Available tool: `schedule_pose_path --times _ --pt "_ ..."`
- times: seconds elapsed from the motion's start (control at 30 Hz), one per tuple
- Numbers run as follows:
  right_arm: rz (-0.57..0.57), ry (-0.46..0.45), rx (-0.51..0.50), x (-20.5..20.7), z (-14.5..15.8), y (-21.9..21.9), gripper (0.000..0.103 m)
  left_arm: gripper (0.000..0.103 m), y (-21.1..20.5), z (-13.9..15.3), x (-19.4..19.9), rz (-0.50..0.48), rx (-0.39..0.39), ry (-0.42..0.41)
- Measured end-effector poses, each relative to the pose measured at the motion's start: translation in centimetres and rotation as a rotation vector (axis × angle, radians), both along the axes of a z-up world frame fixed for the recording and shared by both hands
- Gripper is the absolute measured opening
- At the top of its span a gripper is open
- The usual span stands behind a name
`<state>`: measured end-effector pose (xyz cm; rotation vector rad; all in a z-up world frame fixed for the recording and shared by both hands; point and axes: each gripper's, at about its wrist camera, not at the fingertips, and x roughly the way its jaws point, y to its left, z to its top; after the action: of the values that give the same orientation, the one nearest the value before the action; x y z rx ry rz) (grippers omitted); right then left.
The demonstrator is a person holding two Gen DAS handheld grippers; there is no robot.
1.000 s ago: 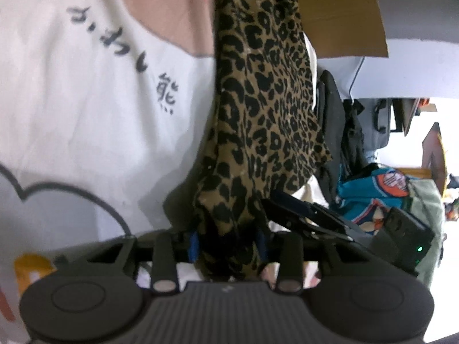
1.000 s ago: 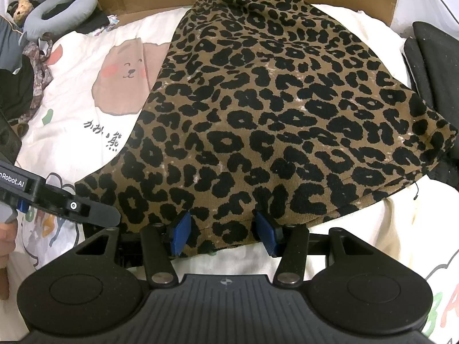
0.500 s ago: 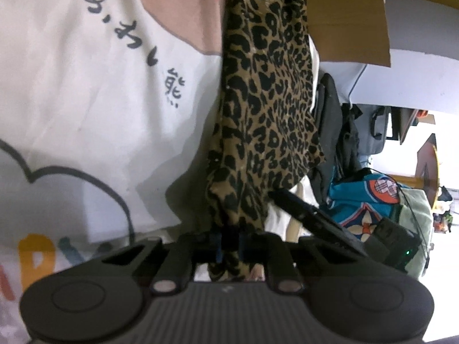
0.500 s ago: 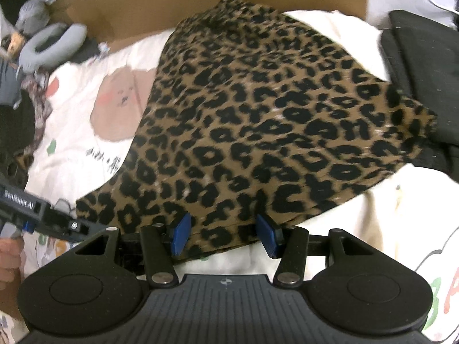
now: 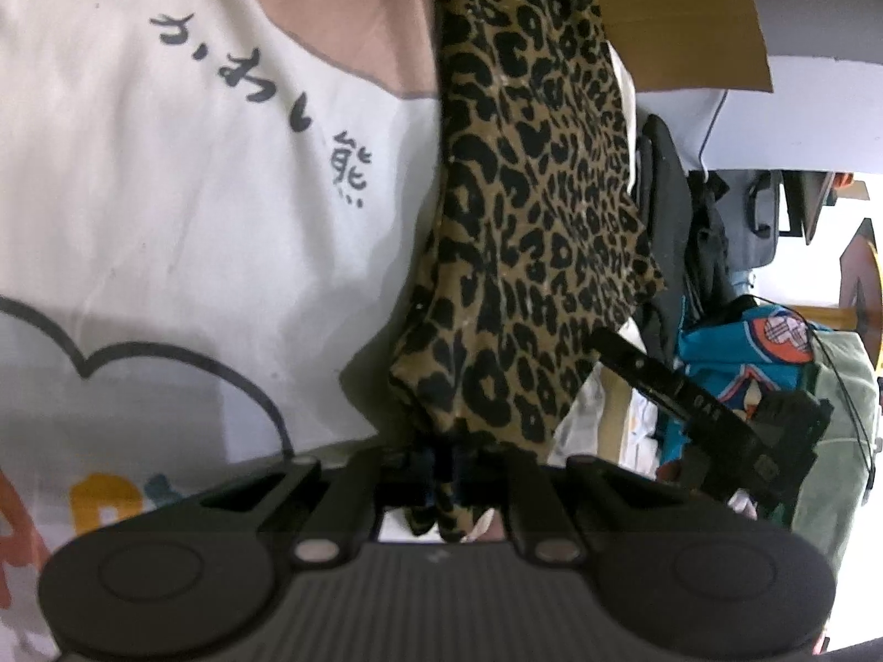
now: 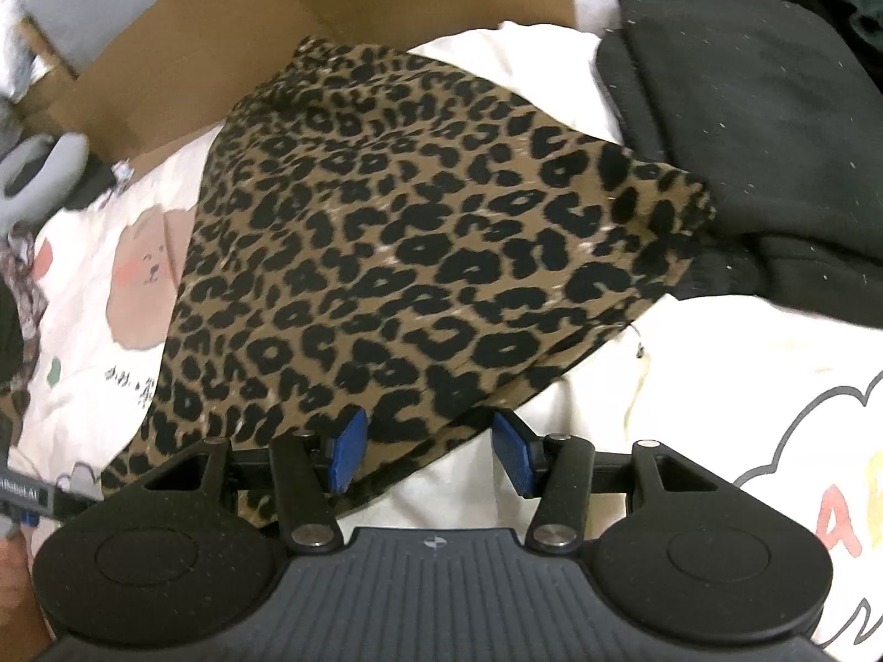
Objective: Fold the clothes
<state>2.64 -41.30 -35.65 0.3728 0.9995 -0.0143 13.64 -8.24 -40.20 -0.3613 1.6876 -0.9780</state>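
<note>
Since the earlier frame, left hand-held gripper (image 5: 441,469) has closed, pinching leopard-print garment (image 6: 419,254) corner; right hand-held gripper (image 6: 430,449) shifted sideways, jaws apart at the hem.

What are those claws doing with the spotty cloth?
A person is folding a leopard skirt that lies on a white cartoon sheet. The left claw has just closed and now pinches one corner of the skirt. The right claw is open at the skirt's near hem, with the edge between its blue pads, not pinched yet. A black folded garment lies beside the skirt.
</note>
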Motion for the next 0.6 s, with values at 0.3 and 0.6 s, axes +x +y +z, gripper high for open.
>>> schedule_pose_path --times 0.3,0.6 --pt "-0.065 -0.054 0.053 0.2 0.3 -2.9 0.057 0.005 0.5 0.1 0.1 -0.016 -0.005 -0.020" --pt "-0.186 -0.089 0.125 0.9 -0.3 -6.7 0.057 0.005 0.9 0.6 0.4 -0.014 0.008 -0.033"
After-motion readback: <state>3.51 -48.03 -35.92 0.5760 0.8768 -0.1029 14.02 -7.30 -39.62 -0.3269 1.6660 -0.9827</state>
